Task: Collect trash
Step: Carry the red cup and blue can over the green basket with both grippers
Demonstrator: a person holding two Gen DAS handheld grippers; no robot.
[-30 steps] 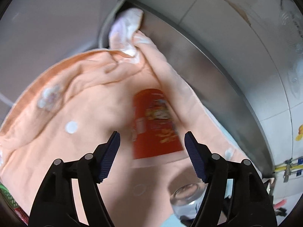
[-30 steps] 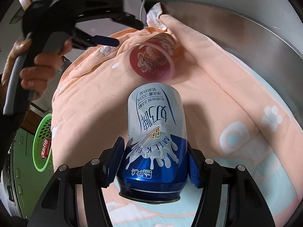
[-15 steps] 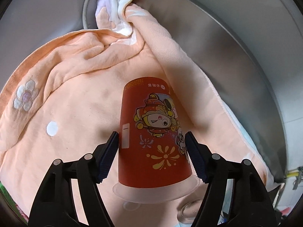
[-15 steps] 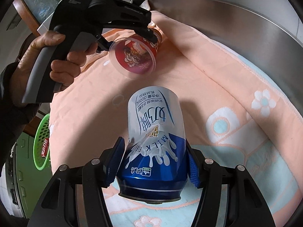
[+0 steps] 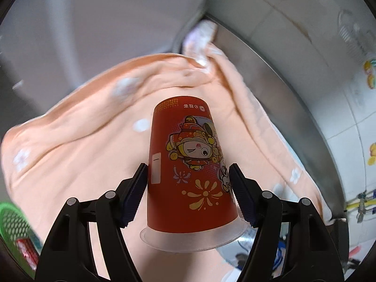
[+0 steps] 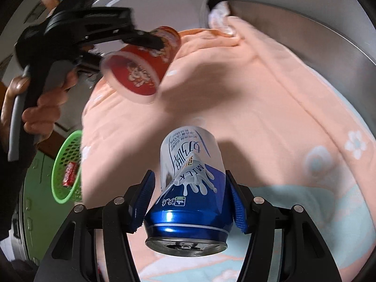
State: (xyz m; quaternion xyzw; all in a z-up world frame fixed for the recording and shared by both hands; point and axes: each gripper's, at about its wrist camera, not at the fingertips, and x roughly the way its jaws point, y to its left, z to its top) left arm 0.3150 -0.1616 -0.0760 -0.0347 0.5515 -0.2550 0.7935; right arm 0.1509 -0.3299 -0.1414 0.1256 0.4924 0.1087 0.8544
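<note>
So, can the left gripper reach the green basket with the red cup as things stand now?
Probably yes. The left gripper holds the red cup above the towel, and nothing stands between it and the green basket.

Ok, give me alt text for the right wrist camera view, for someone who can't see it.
The right gripper grips a blue and white milk drink can above a peach towel. To the upper left, a hand holds the left gripper, clamped on a red paper cup. A green basket containing a red can sits at left.
</note>
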